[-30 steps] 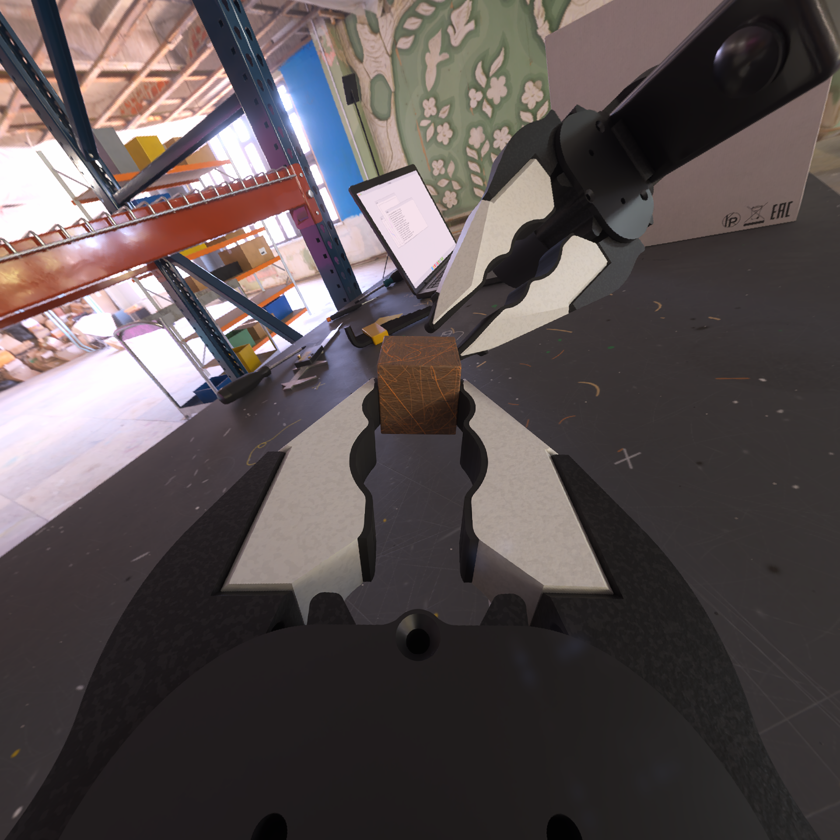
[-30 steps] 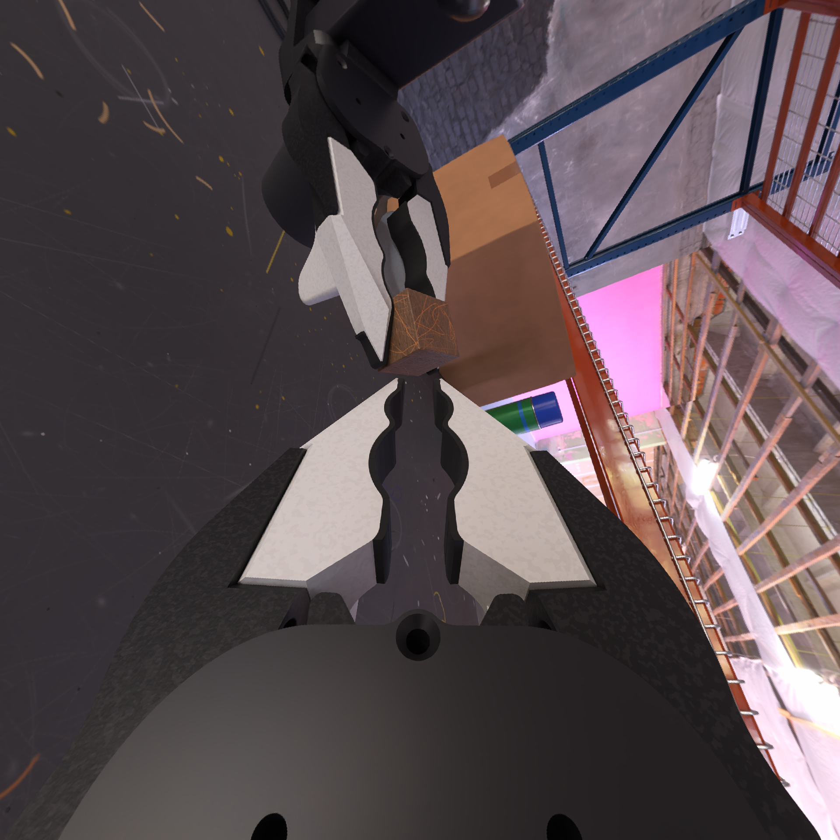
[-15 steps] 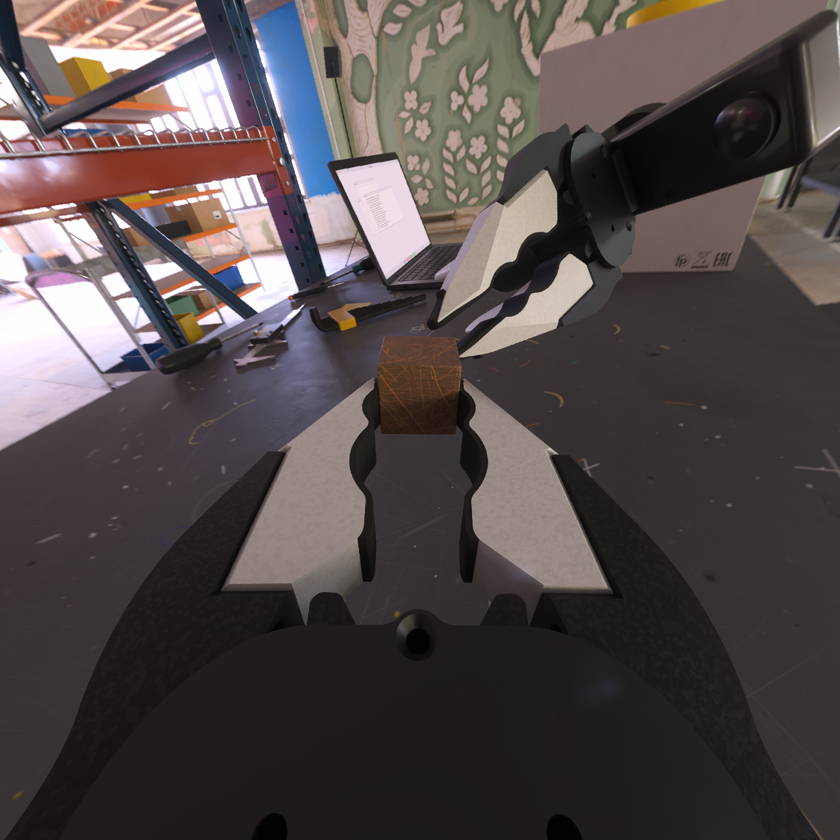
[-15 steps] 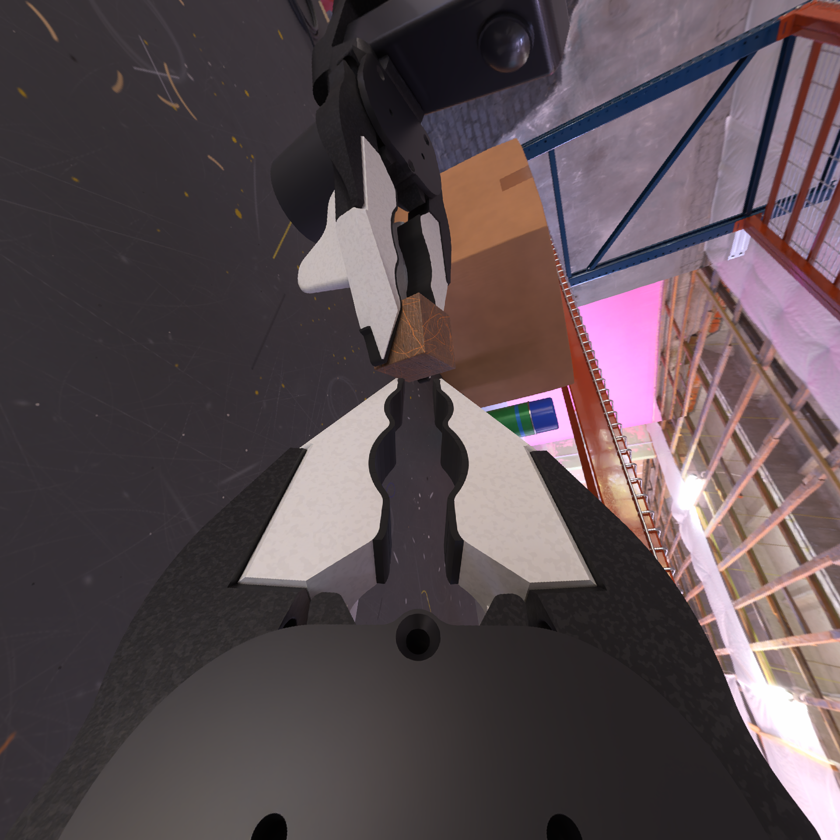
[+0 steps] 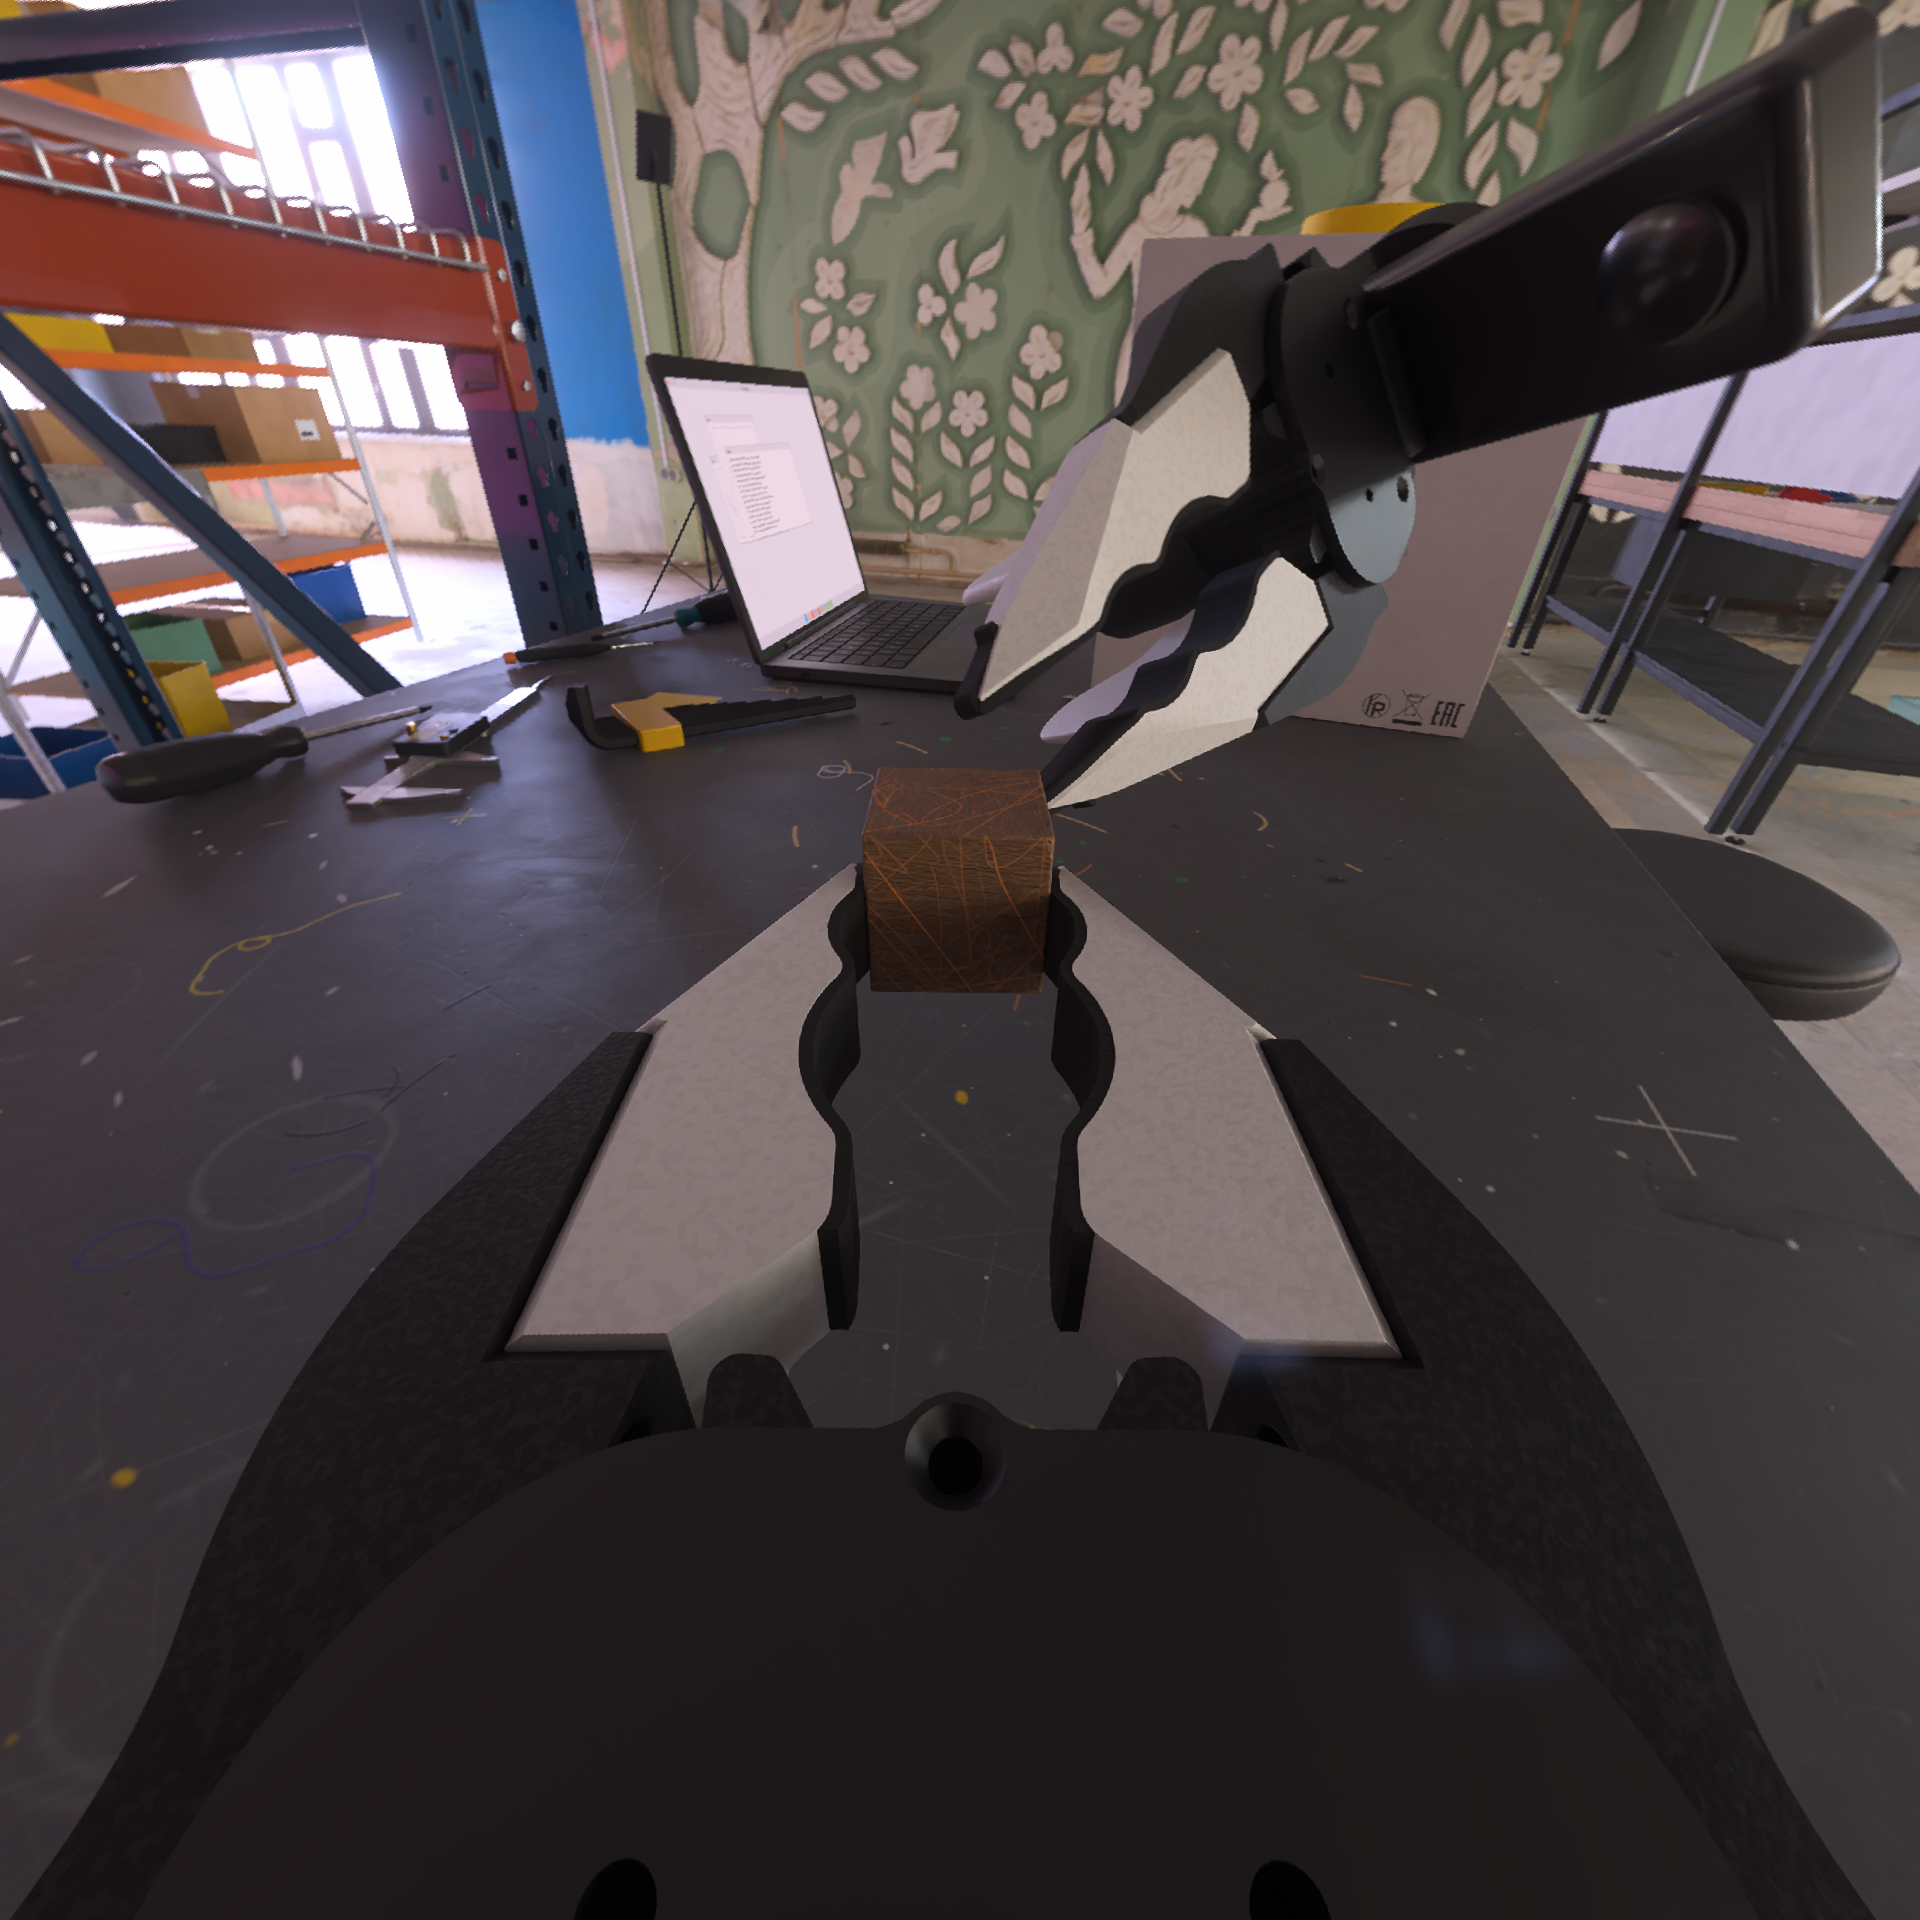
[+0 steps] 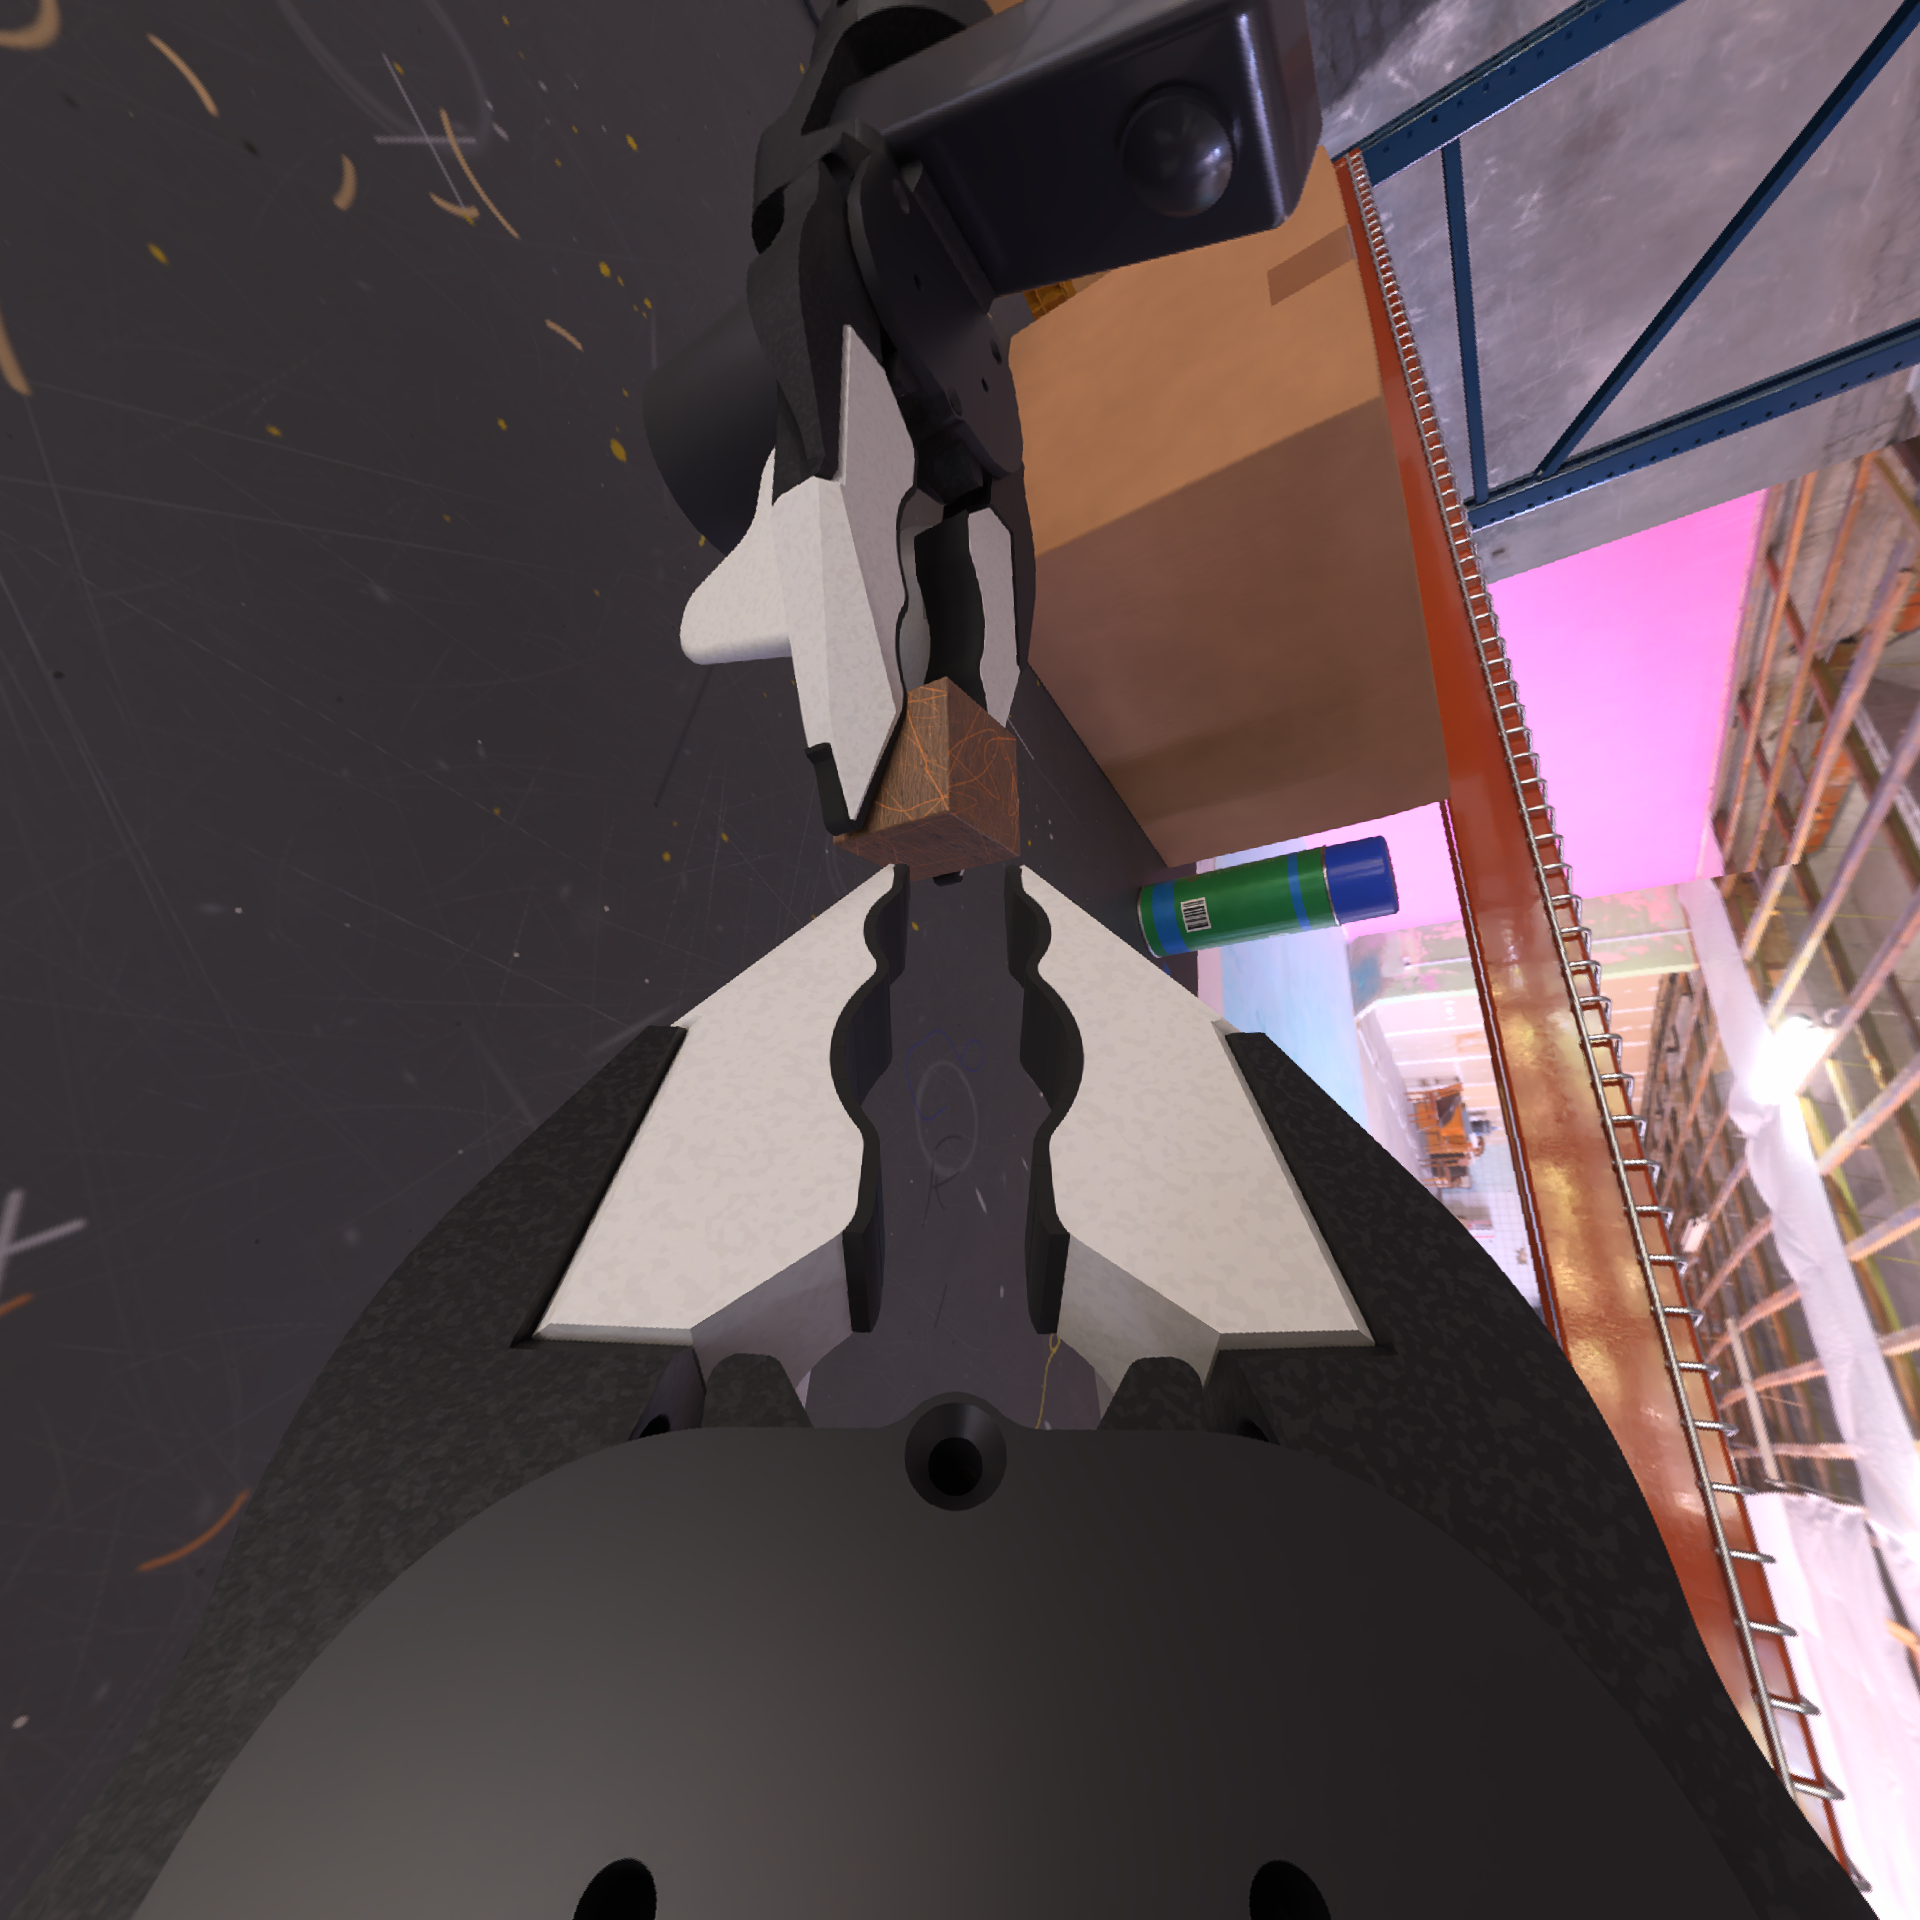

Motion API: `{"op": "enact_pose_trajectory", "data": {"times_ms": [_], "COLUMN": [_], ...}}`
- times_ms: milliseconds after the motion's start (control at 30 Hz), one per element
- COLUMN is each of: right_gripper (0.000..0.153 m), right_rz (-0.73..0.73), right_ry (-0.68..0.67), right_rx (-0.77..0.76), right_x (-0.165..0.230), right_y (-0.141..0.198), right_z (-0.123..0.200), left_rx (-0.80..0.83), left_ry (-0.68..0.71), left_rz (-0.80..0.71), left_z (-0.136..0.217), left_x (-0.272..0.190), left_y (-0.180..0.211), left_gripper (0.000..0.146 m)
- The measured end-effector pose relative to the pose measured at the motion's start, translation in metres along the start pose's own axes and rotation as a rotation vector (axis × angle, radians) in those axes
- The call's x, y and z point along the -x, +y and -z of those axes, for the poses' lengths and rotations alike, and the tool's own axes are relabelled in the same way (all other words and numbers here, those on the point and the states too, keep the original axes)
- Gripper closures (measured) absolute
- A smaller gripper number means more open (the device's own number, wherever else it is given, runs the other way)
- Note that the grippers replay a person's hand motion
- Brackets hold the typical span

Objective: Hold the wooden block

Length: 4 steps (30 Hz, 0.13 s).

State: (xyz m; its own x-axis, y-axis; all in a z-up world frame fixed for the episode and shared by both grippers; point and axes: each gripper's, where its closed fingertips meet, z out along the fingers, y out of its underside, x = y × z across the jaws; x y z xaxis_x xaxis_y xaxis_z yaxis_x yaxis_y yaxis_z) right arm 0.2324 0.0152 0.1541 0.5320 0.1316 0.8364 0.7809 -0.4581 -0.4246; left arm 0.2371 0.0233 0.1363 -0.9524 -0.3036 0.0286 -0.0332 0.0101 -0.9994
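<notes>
The wooden block (image 5: 956, 894) is a small brown cube clamped between the fingertips of my left gripper (image 5: 956, 920), above the dark table (image 5: 416, 1039). My right gripper (image 5: 1023, 743) comes in from the upper right, its tips just beyond the block's far right corner. In the right wrist view, the block (image 6: 935, 790) sits just past the tips of my right gripper (image 6: 956, 883). Its jaws stand a little apart with nothing between them. The left gripper's fingers (image 6: 831, 623) hold the block from above there.
An open laptop (image 5: 810, 540) and a white box (image 5: 1455, 582) stand at the back. A screwdriver (image 5: 197, 764), a caliper (image 5: 447, 748) and a yellow-black tool (image 5: 686, 717) lie back left. A round black stool (image 5: 1797, 925) is at right. The right wrist view shows a cardboard box (image 6: 1226, 582) and a spray can (image 6: 1268, 899).
My left gripper has turned and levelled while keeping the block, so the block shows a different face to the right gripper. My right gripper stays close by the block, its jaws unchanged.
</notes>
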Motion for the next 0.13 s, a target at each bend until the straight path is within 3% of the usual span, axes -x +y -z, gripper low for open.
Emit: {"op": "enact_pose_trajectory", "data": {"times_ms": [133], "right_gripper": [0.13], "right_rz": [-0.014], "right_ry": [0.008], "right_rx": [-0.009], "right_x": [0.0008], "right_y": [-0.0035], "right_z": [0.0017], "left_rx": [-0.012], "left_ry": [0.03], "left_rz": [-0.032], "left_z": [0.0009], "left_x": [-0.004], "left_y": [0.0], "left_gripper": [0.113]}}
